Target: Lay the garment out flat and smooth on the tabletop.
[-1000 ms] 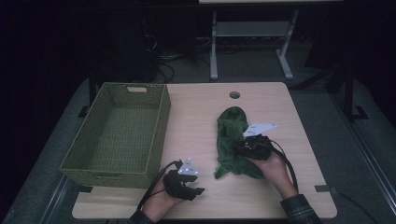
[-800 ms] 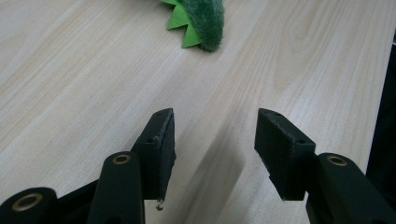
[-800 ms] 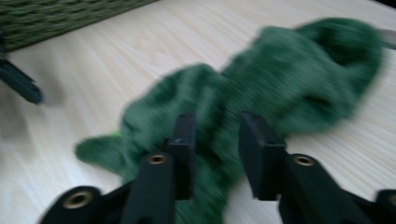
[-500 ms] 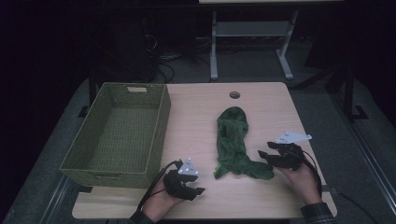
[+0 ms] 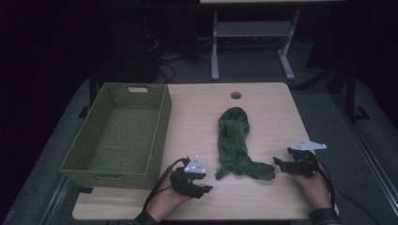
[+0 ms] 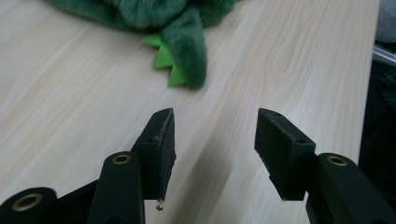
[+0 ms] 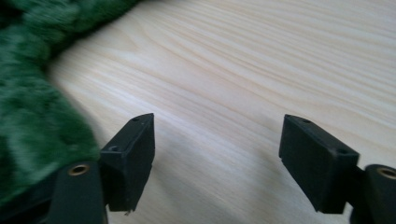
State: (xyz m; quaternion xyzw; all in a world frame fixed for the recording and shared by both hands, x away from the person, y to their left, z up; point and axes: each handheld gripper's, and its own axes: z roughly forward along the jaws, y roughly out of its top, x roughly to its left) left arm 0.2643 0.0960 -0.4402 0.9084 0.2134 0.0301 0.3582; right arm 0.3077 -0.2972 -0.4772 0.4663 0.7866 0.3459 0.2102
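1. The green plush toy (image 5: 237,145) lies flat on the desk (image 5: 272,108), between the two hands and right of the woven basket (image 5: 117,133).
2. The left tool (image 5: 201,189) rests near the toy's lower end, jaws partly apart with nothing between them.
3. The right tool (image 5: 278,164), just beside the toy's tail, has just been opening; its jaws hold nothing.
4. The left gripper view shows bright green felt spikes (image 6: 166,60) along the tail, which the high view does not resolve.
5. The right gripper view shows fuzzy pile at its left edge.
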